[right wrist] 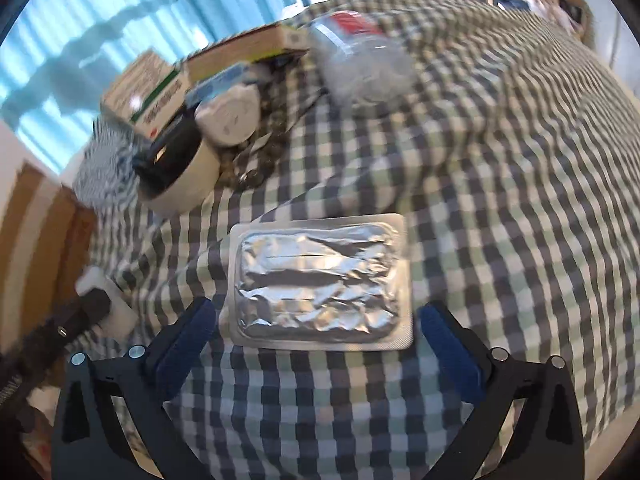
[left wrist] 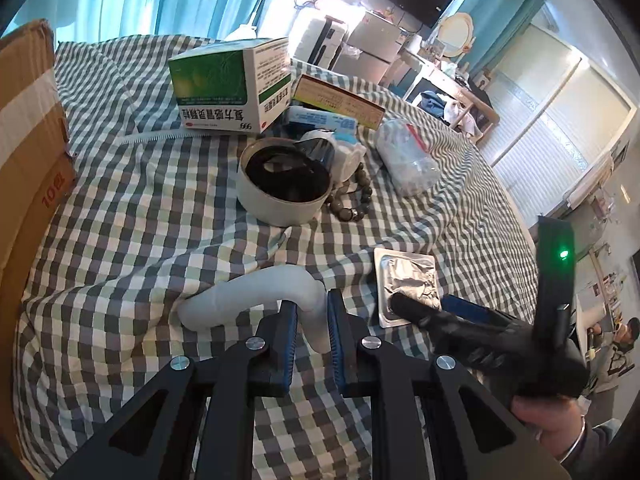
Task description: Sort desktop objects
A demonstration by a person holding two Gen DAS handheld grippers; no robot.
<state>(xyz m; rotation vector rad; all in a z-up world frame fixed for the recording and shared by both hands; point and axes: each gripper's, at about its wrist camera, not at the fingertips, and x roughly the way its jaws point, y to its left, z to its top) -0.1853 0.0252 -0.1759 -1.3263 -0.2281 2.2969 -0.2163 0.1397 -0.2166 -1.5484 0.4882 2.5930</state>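
The left gripper (left wrist: 312,316) clamps a bent white tube (left wrist: 256,292) on the checked cloth (left wrist: 140,220), beside a foil blister pack (left wrist: 408,280) under the right gripper (left wrist: 424,308).

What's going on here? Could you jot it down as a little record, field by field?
Setting: a bed with a checked cover
Left claw: closed on a bent white tube
Right claw: wide open, holding nothing, a foil blister pack on the cover between its fingers
Pile farther back: green and white medicine box, round white tin with dark contents, bead bracelet, clear plastic bag
Left edge: cardboard box
Person: a hand gripping the right claw's handle
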